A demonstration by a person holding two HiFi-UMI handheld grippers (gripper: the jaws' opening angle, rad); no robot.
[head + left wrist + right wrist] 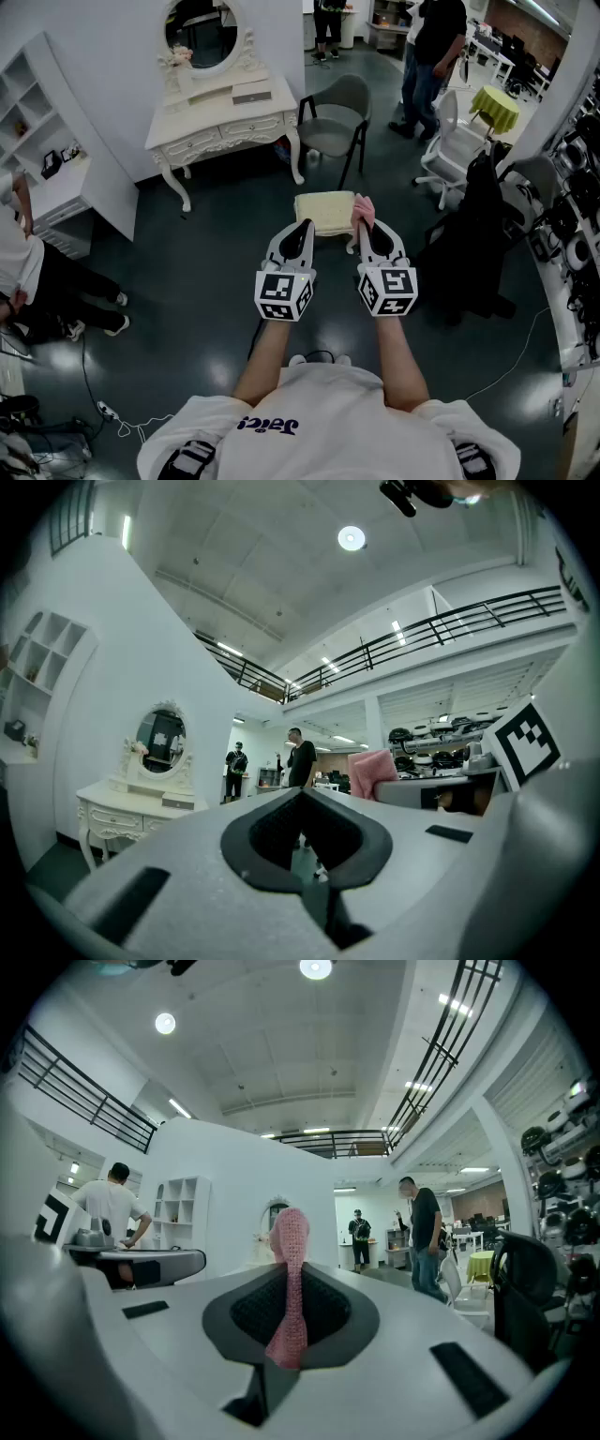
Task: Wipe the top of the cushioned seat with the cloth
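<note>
The cushioned seat (323,212) is a pale yellow square stool on the dark floor, straight ahead of me. My right gripper (362,223) is shut on a pink cloth (364,206), which sticks up from its tips at the seat's right edge. In the right gripper view the pink cloth (289,1279) is pinched between the jaws of the right gripper (284,1344). My left gripper (303,228) hovers at the seat's near left edge, shut and holding nothing. From the left gripper (305,799) the pink cloth (373,772) shows to the right. Both grippers tilt upward.
A white dressing table (225,117) with an oval mirror stands behind the seat, with a grey chair (336,120) beside it. A white office chair (448,150) and a black chair (483,234) stand at right. One person (429,52) is far off, another (33,272) at left.
</note>
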